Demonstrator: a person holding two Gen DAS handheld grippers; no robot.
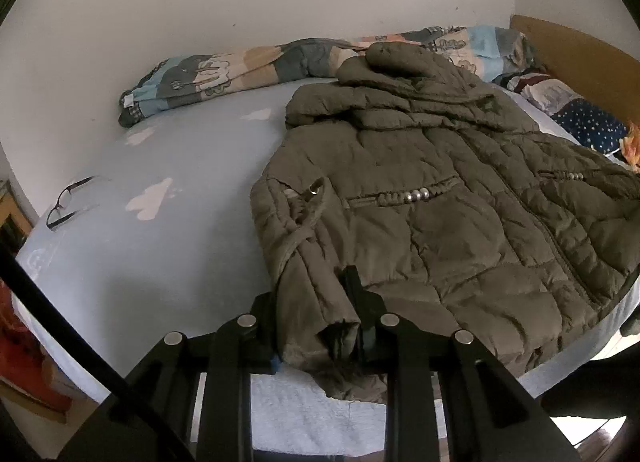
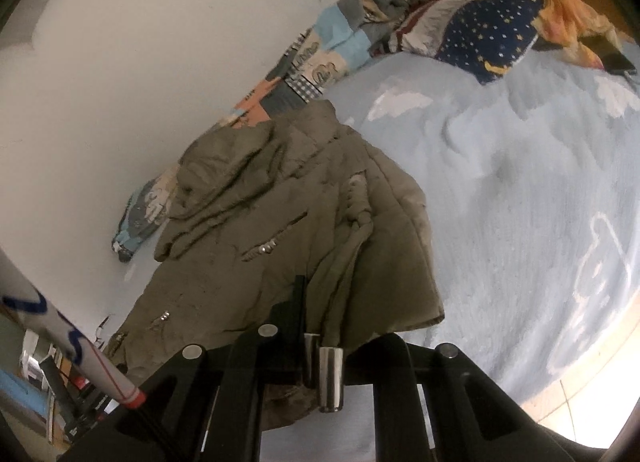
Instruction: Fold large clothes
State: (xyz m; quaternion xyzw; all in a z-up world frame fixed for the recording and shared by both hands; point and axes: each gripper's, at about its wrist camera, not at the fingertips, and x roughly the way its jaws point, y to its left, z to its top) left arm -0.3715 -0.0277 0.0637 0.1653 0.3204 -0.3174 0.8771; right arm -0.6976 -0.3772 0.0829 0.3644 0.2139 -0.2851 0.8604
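Note:
An olive quilted puffer jacket point(image 1: 432, 202) lies spread on the light-blue bed sheet point(image 1: 168, 246), hood toward the wall. My left gripper point(image 1: 316, 314) is shut on the jacket's sleeve cuff point(image 1: 320, 338) at the near bed edge. In the right wrist view the same jacket point(image 2: 280, 230) lies tilted, and my right gripper point(image 2: 320, 326) is shut on the jacket's hem, with its drawstrings and two metal cord ends point(image 2: 330, 378) hanging between the fingers.
A rolled patchwork quilt point(image 1: 248, 66) lies along the wall. Pillows point(image 1: 576, 110) and orange cloth point(image 2: 568, 18) sit by the wooden headboard point(image 1: 572, 50). Black glasses point(image 1: 68, 202) lie on the sheet's left. A dark phone point(image 2: 616, 58) lies near the pillows.

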